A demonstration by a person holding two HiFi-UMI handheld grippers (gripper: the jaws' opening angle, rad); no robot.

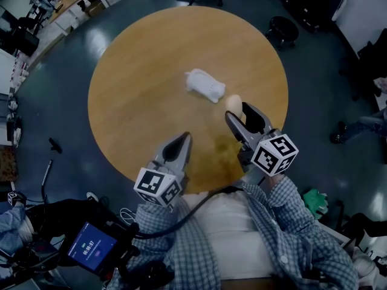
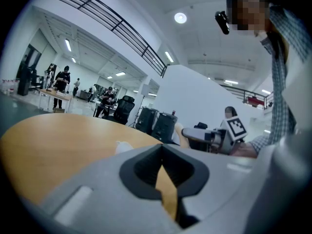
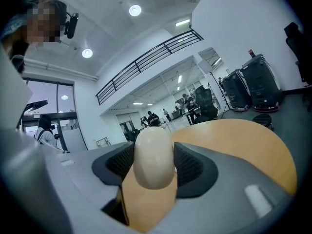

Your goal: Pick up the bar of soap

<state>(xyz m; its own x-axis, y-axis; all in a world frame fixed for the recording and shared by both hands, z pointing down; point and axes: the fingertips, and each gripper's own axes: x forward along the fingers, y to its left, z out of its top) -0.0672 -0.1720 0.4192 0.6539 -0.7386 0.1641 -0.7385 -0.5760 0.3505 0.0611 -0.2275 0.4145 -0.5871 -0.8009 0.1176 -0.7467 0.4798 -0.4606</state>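
The bar of soap (image 1: 233,101) is a pale cream oval. It stands on end between the pads of my right gripper (image 1: 237,109), over the right part of the round wooden table (image 1: 139,89). In the right gripper view the soap (image 3: 154,162) fills the gap and touches both dark pads, so the right gripper (image 3: 153,147) is shut on it. My left gripper (image 1: 185,136) hovers near the table's front edge with its tips together and nothing in them. Its jaws (image 2: 162,147) show only a thin wedge of table between them.
A crumpled white cloth or bag (image 1: 204,84) lies on the table just beyond the soap, to its left. Office chairs (image 1: 282,30) and a stool stand on the dark floor around the table. A screen device (image 1: 92,246) hangs by the person's left side.
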